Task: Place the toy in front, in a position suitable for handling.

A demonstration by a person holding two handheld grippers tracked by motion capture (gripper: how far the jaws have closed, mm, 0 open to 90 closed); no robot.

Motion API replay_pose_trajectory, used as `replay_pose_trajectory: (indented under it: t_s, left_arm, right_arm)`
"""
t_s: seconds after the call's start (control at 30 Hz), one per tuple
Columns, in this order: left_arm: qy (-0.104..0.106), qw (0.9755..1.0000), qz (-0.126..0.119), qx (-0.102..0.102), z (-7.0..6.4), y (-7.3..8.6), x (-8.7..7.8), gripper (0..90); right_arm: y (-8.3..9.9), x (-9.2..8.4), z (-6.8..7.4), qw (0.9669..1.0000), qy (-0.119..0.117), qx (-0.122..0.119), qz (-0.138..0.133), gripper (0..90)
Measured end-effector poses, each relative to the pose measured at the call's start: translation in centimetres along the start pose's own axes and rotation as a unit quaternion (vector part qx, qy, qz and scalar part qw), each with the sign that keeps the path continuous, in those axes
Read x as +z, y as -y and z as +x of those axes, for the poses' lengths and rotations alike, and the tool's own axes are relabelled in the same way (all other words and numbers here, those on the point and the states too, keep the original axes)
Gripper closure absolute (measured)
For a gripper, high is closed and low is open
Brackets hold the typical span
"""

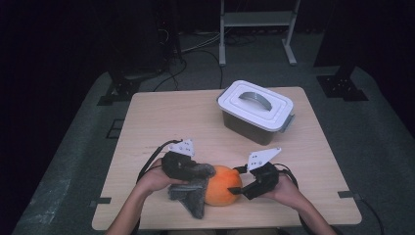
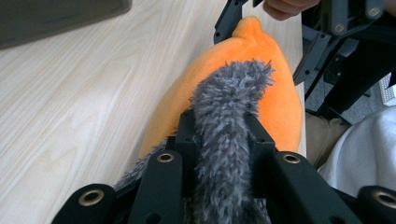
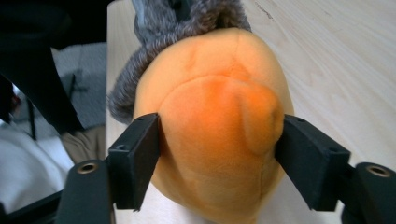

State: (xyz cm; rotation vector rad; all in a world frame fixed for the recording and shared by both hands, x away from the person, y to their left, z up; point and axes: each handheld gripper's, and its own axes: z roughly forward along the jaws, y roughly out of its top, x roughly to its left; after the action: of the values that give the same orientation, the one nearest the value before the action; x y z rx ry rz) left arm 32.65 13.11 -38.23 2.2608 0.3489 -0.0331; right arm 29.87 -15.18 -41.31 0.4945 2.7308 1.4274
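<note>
High view: pale wooden table [image 1: 161, 117] on grey floor [image 1: 73, 161], dark room beyond.

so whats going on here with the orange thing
A person works at a wooden table with a gripper in each hand. The left gripper is shut on the grey furry part of a plush toy, which lies against the toy's orange body. The right gripper has its fingers on either side of the orange end; whether they press on it is unclear. A lidded white container sits farther back, untouched.
</note>
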Motion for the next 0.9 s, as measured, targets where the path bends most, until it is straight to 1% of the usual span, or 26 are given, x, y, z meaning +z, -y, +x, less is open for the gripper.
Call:
replay_pose_trajectory:
  t_s: [0.07,0.13,0.23,0.27,0.33,0.37,0.47,0.57,0.63,0.67,0.7,0.73,0.77,0.8,0.83,0.9]
  left_arm:
    - [-0.002,1.0,-0.001,-0.001,-0.1,0.1,0.0,72.7]
    - [-0.002,1.0,-0.003,-0.001,-0.1,0.1,-0.1,72.6]
    - [-0.002,1.0,-0.002,0.001,-0.1,0.0,0.0,72.7]
    - [-0.002,1.0,-0.003,0.001,-0.1,0.0,0.0,72.7]
    - [0.001,1.0,-0.008,-0.001,0.0,-0.1,-0.2,72.7]
    - [0.002,0.9999,-0.013,-0.001,0.0,-0.3,-0.3,72.7]
    - [0.004,0.9997,-0.023,0.004,0.0,-1.2,-0.8,72.7]
    - [0.008,0.9994,-0.032,0.014,-0.3,-2.7,-1.1,72.7]
    - [0.01,0.9991,-0.033,0.025,-0.5,-3.7,-0.9,72.6]
    - [0.012,0.999,-0.028,0.031,-0.6,-4.1,-0.7,72.6]
    - [0.013,0.999,-0.026,0.032,-0.6,-4.3,-0.4,72.6]
    - [0.016,0.9991,-0.026,0.03,-0.6,-4.4,0.0,72.6]
    - [0.02,0.9992,-0.022,0.027,-0.5,-4.4,0.4,72.6]
    - [0.024,0.9993,-0.015,0.026,-0.4,-4.2,0.9,72.6]
    - [0.028,0.9993,-0.01,0.022,-0.2,-3.8,1.3,72.6]
    - [0.035,0.9993,-0.013,0.011,0.0,-3.3,1.5,72.6]
  right_arm:
    - [-0.1,-0.1,0.3,0.9999,0.005,0.011,-0.001,27.5]
    - [-0.1,-0.1,0.7,0.9999,0.006,0.015,0.0,25.7]
    - [0.0,0.4,1.1,0.9998,0.02,0.004,0.007,25.2]
    - [0.1,0.6,1.1,0.9996,0.026,-0.001,0.01,28.5]
    - [0.2,0.6,1.0,0.9993,0.035,-0.011,0.009,40.3]
    - [0.2,0.4,0.9,0.9991,0.037,-0.019,0.009,44.6]
    - [-0.1,-0.1,0.6,0.9982,0.04,-0.043,0.007,49.6]
    - [-0.8,-0.5,0.3,0.9953,0.043,-0.087,0.008,51.3]
    - [-1.3,-0.7,0.2,0.9939,0.038,-0.104,0.008,51.5]
    - [-1.5,-0.7,0.1,0.9934,0.037,-0.109,0.009,51.5]
    - [-1.6,-0.7,0.1,0.9936,0.033,-0.107,0.009,51.5]
    - [-1.6,-0.6,0.0,0.994,0.028,-0.105,0.01,51.5]
    - [-1.5,-0.4,-0.1,0.9934,0.025,-0.111,0.014,51.5]
    - [-1.3,-0.2,-0.1,0.9931,0.024,-0.113,0.02,51.7]
    - [-1.0,-0.2,-0.1,0.9929,0.021,-0.116,0.017,51.9]
    - [-0.3,-0.3,-0.4,0.9931,0.021,-0.115,0.012,52.5]
